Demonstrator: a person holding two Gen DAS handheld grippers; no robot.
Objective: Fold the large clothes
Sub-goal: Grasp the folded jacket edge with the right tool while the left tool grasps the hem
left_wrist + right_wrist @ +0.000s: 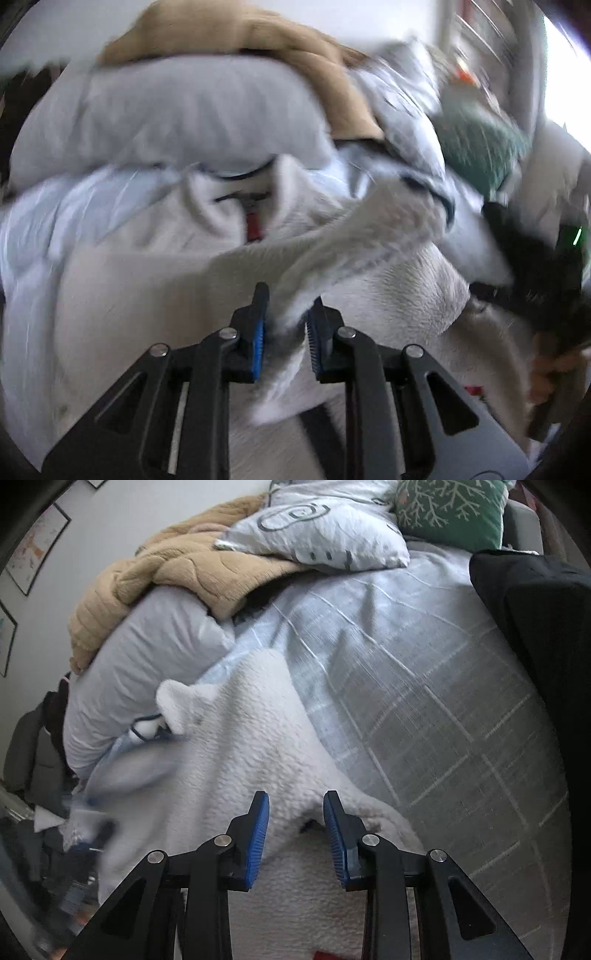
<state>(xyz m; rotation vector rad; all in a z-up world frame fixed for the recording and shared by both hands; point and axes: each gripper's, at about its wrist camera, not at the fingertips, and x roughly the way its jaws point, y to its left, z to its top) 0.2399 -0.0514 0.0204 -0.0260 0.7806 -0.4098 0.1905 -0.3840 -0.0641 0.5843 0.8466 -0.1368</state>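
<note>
A white fleece garment (251,746) lies spread on the bed, its collar with a red zip tab (253,225) turned away from me. In the left wrist view, my left gripper (289,295) is shut on a raised fold of that fleece, which runs between its blue pads (259,339). My right gripper (295,797) sits at the fleece's right edge, and a bunched ridge of the fabric fills the gap between its blue pads (258,834). A blurred dark shape with a hand (554,369) shows at the right of the left wrist view.
A grey checked duvet (424,709) covers the bed. Behind the garment lie a pale rolled quilt (147,657), a tan blanket (177,565), a patterned pillow (325,528) and a green pillow (454,513). Black cloth (535,627) hangs at the right. Clutter fills the lower left.
</note>
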